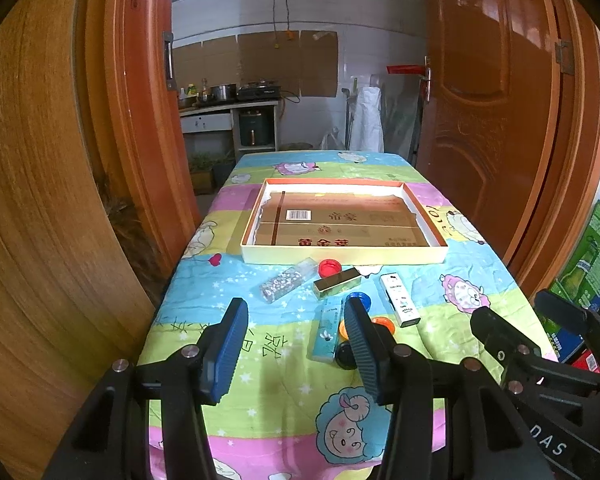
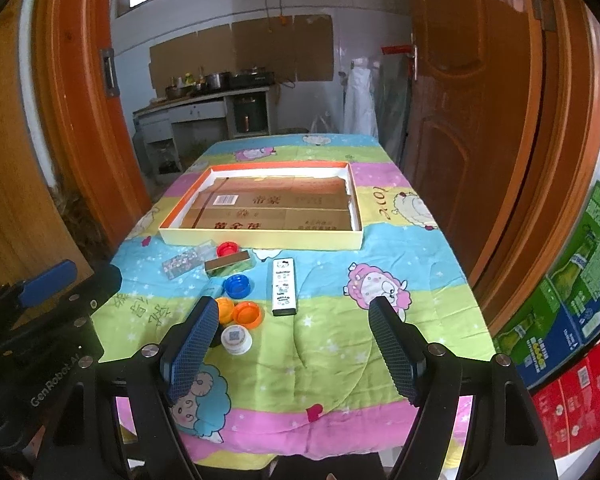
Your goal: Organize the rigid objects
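tablecloth (image 2: 340, 360) lies bare between open right claw (image 2: 294, 344) and near edge.

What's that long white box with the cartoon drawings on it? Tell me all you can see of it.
The white box is a slim, oblong carton, apparently printed cardboard, with small cartoon figures and lettering too small to read along its top face. It lies flat on the patterned tablecloth, lengthwise toward the tray, closed as far as shows. It sits right of the bottle caps, nothing touching it, and neither gripper holds it.
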